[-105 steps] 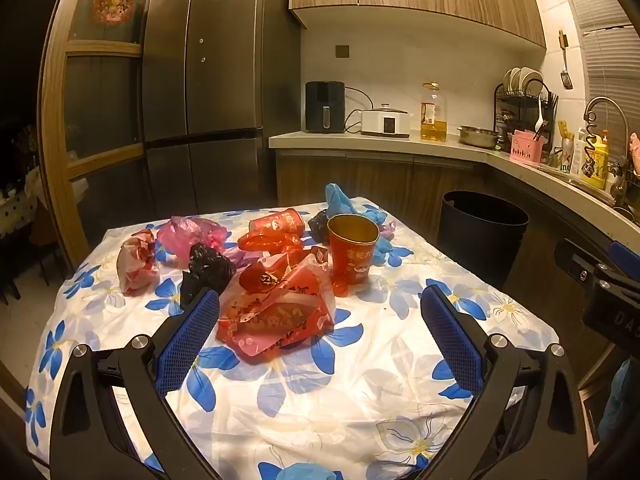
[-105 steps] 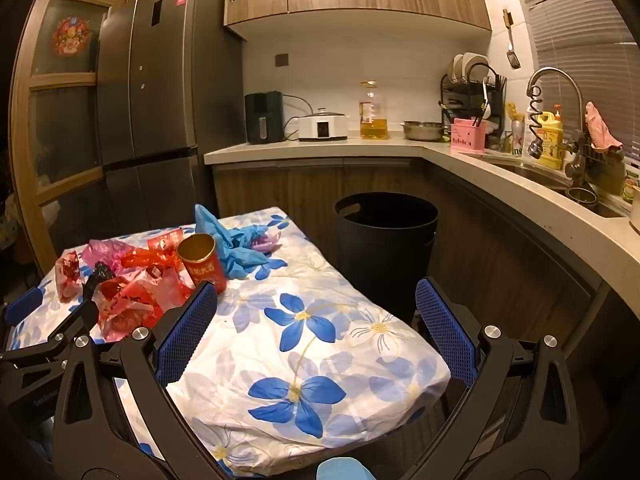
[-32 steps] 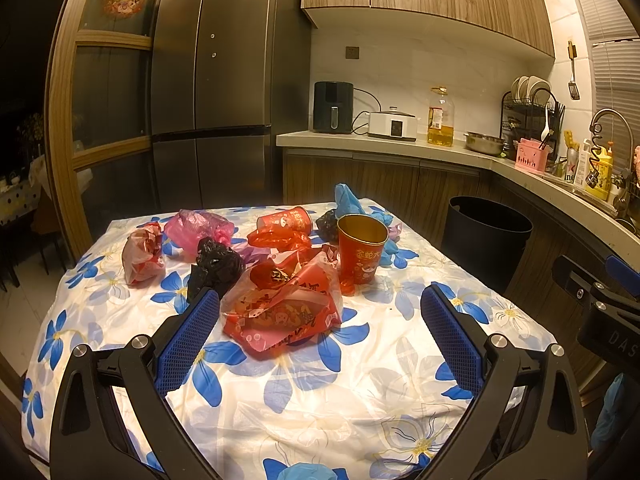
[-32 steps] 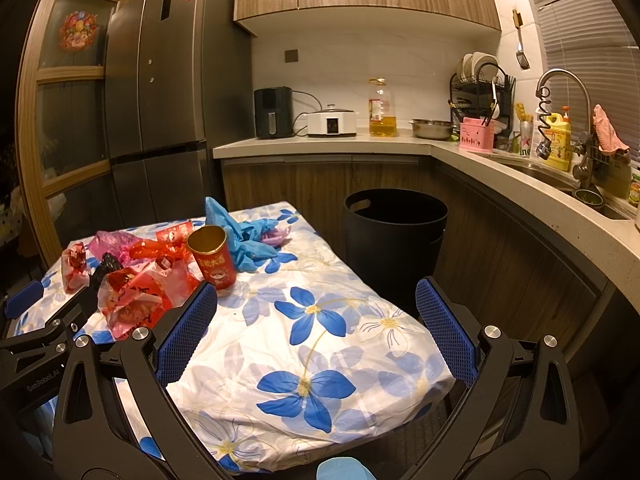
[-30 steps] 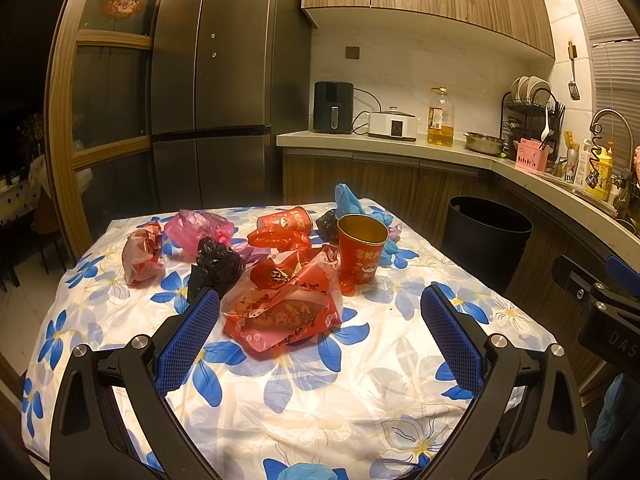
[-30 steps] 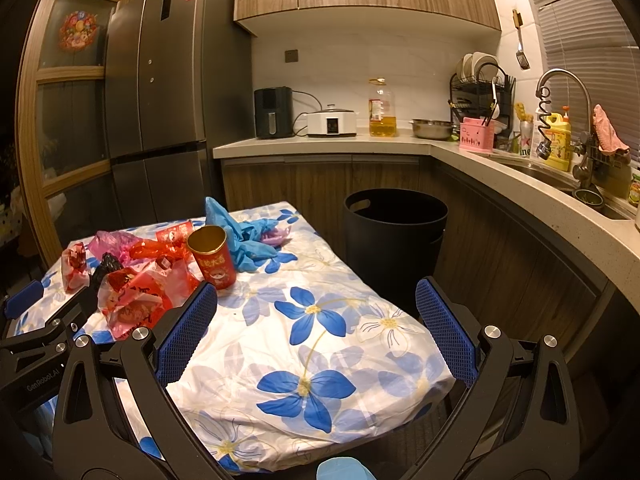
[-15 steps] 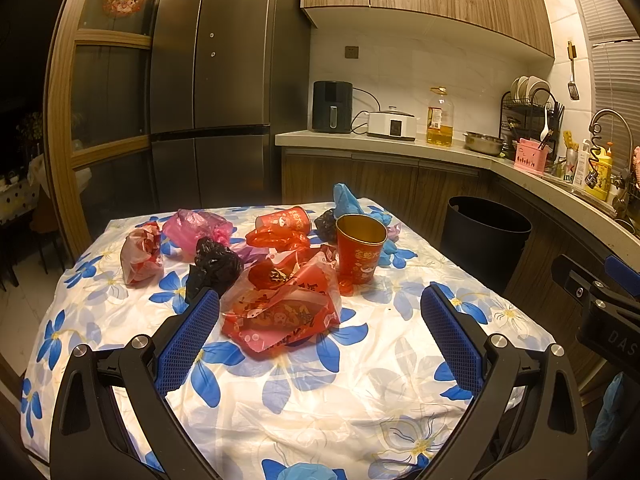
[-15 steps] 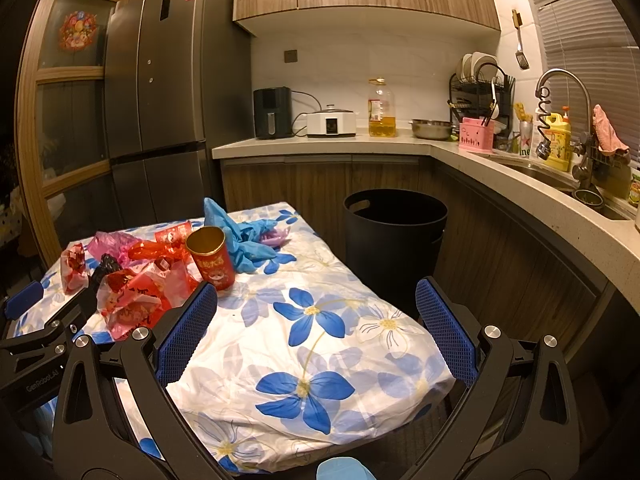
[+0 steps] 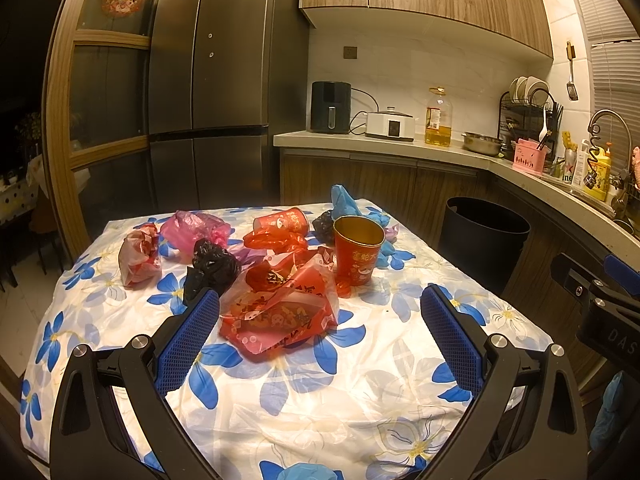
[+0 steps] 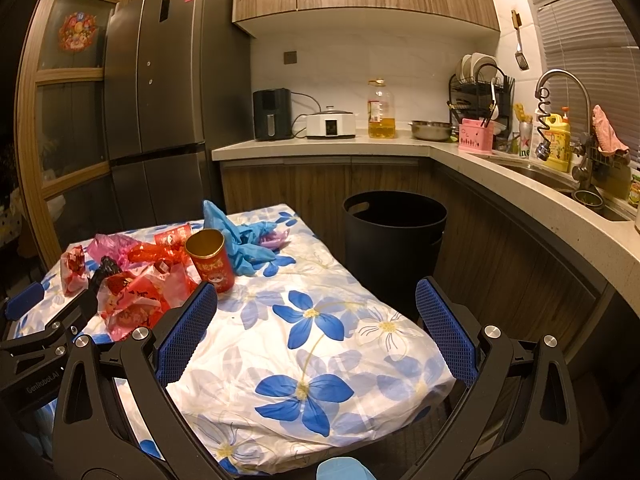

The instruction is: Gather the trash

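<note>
Trash lies on a table with a blue-flowered cloth (image 9: 280,384): a red paper cup (image 9: 357,255) standing upright, a crumpled red bag (image 9: 280,312) in front of it, a black bag (image 9: 212,266), a pink bag (image 9: 196,229), a red-and-white bag (image 9: 138,256), a tipped red cup (image 9: 280,222) and blue plastic (image 9: 344,202). My left gripper (image 9: 320,340) hovers open over the near table, just short of the red bag. My right gripper (image 10: 316,334) is open above the table's right part, the red cup (image 10: 210,262) ahead to its left. A black bin (image 10: 394,232) stands beyond the table.
A kitchen counter (image 10: 520,188) with sink, dish rack, oil bottle and appliances wraps the right and back. A tall fridge (image 9: 216,92) stands behind the table. The other gripper's body shows at the right edge (image 9: 600,300) of the left view. Bare cloth lies near both grippers.
Both views have shifted only slightly over the last seconds; the trash lies where it was and both grippers stay open.
</note>
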`<state>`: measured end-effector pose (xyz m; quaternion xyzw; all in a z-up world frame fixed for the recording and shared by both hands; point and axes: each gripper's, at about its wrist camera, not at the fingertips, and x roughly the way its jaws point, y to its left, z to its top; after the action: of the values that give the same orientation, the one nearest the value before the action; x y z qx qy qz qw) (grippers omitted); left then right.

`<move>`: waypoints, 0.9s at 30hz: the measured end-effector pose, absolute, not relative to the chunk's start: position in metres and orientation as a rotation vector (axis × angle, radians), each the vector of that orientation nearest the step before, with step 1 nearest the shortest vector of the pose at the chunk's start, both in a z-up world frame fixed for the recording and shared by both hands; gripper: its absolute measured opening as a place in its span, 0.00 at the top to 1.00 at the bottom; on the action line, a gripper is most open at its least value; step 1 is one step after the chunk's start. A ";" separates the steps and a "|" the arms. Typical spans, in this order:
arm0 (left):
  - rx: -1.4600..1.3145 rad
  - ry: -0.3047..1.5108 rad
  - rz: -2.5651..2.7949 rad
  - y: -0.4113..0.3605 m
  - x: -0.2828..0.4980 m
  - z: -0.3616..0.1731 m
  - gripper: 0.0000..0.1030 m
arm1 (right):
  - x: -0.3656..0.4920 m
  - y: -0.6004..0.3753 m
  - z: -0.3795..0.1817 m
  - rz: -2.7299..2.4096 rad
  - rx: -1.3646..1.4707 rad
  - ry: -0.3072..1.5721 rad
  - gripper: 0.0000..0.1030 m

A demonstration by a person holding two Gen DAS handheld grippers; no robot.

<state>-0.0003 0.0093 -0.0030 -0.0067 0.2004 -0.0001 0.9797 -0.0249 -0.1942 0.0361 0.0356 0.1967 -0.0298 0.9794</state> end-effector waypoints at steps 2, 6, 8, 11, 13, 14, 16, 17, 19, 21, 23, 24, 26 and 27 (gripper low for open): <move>-0.013 0.403 0.000 0.009 0.000 -0.003 0.06 | -0.025 -0.194 0.036 -0.060 0.071 0.396 0.05; -0.014 0.403 0.000 0.009 0.000 -0.003 0.06 | -0.025 -0.194 0.036 -0.061 0.071 0.395 0.05; -0.014 0.403 -0.001 0.009 0.000 -0.003 0.06 | -0.025 -0.194 0.036 -0.060 0.072 0.395 0.05; -0.014 0.403 -0.001 0.007 0.000 -0.003 0.06 | -0.025 -0.194 0.036 -0.060 0.073 0.396 0.05; -0.014 0.404 -0.002 0.006 0.000 -0.003 0.06 | -0.025 -0.194 0.036 -0.059 0.072 0.395 0.05; -0.014 0.404 -0.002 0.006 0.000 -0.003 0.06 | -0.024 -0.194 0.036 -0.059 0.072 0.396 0.05; -0.014 0.403 -0.003 0.006 0.000 -0.003 0.06 | -0.024 -0.194 0.036 -0.058 0.073 0.395 0.05; -0.015 0.403 -0.003 0.006 0.000 -0.003 0.06 | -0.024 -0.194 0.036 -0.060 0.072 0.394 0.05; -0.014 0.403 -0.002 0.004 0.001 -0.003 0.06 | -0.024 -0.194 0.037 -0.058 0.073 0.395 0.05; -0.015 0.401 -0.003 0.004 0.001 -0.003 0.06 | -0.024 -0.194 0.036 -0.058 0.073 0.395 0.05; -0.015 0.403 0.001 0.004 0.001 -0.003 0.06 | -0.022 -0.193 0.036 -0.054 0.071 0.396 0.05; -0.018 0.403 0.005 0.004 0.002 -0.003 0.06 | -0.020 -0.193 0.036 -0.050 0.071 0.396 0.05; -0.022 0.401 0.014 0.004 0.002 -0.004 0.06 | -0.017 -0.193 0.035 -0.041 0.072 0.391 0.05; -0.024 0.399 0.022 0.005 0.004 -0.004 0.06 | -0.014 -0.194 0.033 -0.036 0.071 0.387 0.05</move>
<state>0.0036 0.0050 -0.0043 -0.0117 0.1984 0.0111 0.9800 -0.0144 -0.1937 0.0334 0.0353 0.1921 -0.0181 0.9806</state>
